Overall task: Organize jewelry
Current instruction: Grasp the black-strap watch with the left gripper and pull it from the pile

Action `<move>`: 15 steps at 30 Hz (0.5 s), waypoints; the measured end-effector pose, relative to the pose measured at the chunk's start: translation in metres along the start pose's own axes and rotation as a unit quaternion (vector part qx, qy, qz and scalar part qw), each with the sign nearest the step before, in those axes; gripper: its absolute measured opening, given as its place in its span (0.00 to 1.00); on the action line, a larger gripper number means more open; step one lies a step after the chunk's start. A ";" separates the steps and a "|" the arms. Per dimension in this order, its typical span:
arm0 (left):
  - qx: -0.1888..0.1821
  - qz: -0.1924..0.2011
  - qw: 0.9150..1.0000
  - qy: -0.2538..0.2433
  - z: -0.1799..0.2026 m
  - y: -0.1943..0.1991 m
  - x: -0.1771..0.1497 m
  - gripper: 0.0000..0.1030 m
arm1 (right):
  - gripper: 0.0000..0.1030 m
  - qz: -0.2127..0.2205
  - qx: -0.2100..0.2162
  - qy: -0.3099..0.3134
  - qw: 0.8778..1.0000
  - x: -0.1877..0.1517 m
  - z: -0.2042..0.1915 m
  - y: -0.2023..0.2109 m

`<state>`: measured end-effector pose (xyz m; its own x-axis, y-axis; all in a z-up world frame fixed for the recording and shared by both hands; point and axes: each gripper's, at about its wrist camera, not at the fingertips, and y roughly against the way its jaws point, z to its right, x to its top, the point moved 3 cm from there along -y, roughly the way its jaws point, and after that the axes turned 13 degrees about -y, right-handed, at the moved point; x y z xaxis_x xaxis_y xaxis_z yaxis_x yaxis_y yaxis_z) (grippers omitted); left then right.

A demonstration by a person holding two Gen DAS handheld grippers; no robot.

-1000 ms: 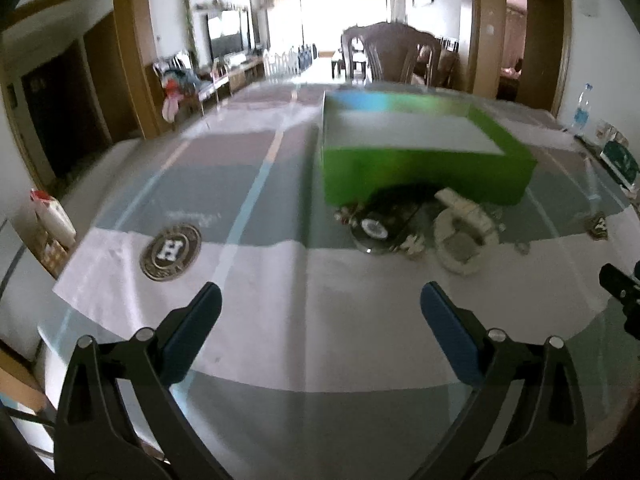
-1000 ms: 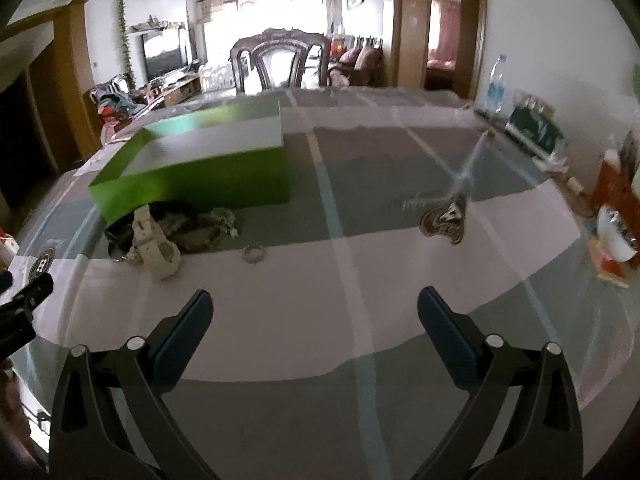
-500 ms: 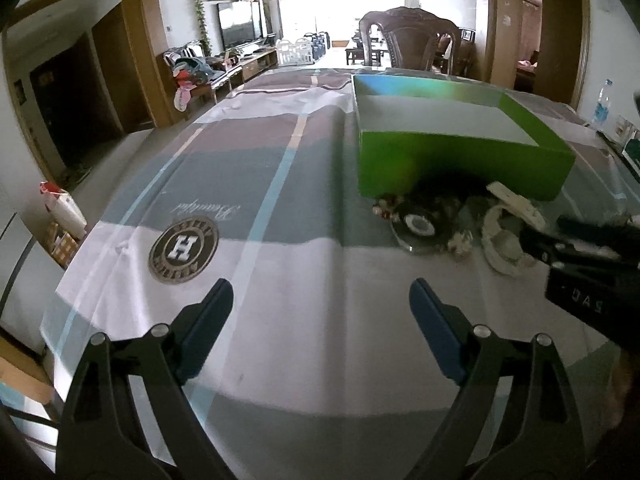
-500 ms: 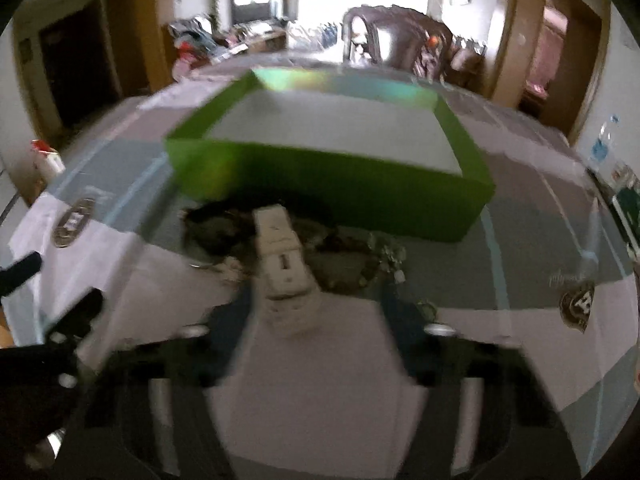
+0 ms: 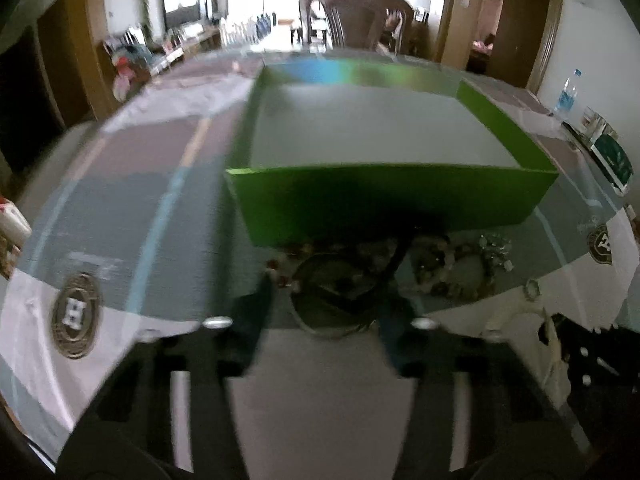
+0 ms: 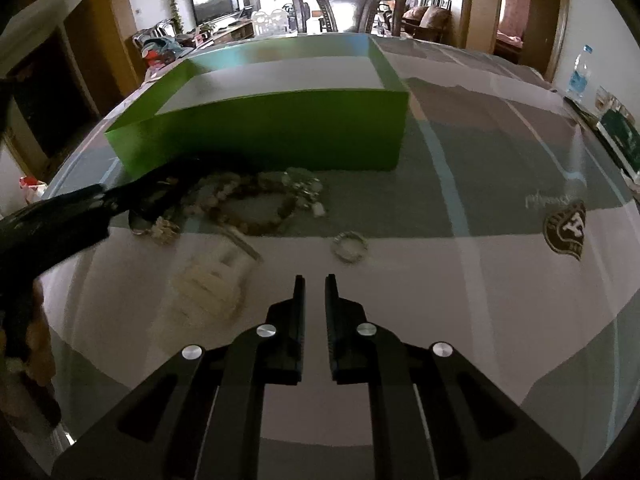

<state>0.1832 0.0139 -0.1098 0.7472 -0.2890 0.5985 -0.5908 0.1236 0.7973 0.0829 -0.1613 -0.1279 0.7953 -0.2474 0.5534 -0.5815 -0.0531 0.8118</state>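
A green open box [image 5: 392,196] [image 6: 272,136] stands on the table. A jewelry pile lies at its near wall: a black watch [image 5: 340,296], beaded bracelets [image 6: 248,204], a white watch [image 6: 212,276] and a small ring [image 6: 350,245]. My left gripper [image 5: 324,312] is blurred, its fingers on either side of the black watch; its arm shows in the right wrist view [image 6: 80,212]. My right gripper [image 6: 315,280] is nearly shut and empty, just right of the white watch.
A water bottle [image 6: 579,76] and a green-and-white box [image 6: 620,136] stand at the table's right edge. A wooden chair [image 6: 348,4] stands beyond the far end. Round logos [image 5: 76,316] [image 6: 566,230] are printed on the tablecloth.
My left gripper moved forward and right to the black watch and narrowed. My right gripper closed from wide open and drew back to the right; the white watch lies loose beside it.
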 end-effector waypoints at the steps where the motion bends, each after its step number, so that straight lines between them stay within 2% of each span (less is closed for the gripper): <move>1: -0.004 -0.008 1.000 0.002 0.000 -0.005 0.001 0.28 | 0.10 0.000 -0.001 0.001 1.000 0.000 -0.001 0.000; 3: -0.007 -0.016 1.000 0.004 0.000 -0.010 0.001 0.25 | 0.10 0.003 -0.002 0.003 1.000 -0.002 -0.001 -0.001; 7: -0.012 -0.022 1.000 0.003 0.001 -0.005 -0.006 0.10 | 0.10 0.006 -0.005 0.002 1.000 0.000 -0.005 -0.003; 11: -0.002 -0.011 1.000 -0.013 0.000 0.019 -0.022 0.11 | 0.11 0.008 -0.009 0.004 1.000 0.003 -0.010 -0.001; 13: 0.001 -0.004 1.000 -0.014 -0.002 0.030 -0.030 0.11 | 0.18 0.007 -0.007 0.010 1.000 0.003 -0.014 0.000; 15: 0.008 0.003 1.000 -0.008 -0.008 0.041 -0.037 0.12 | 0.40 0.010 -0.001 0.022 1.000 0.000 -0.023 0.003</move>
<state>0.1340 0.0376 -0.0981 0.7393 -0.3033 0.6012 -0.5995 0.1101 0.7928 0.0851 -0.1395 -0.1213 0.7910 -0.2048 0.5765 -0.5961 -0.0459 0.8016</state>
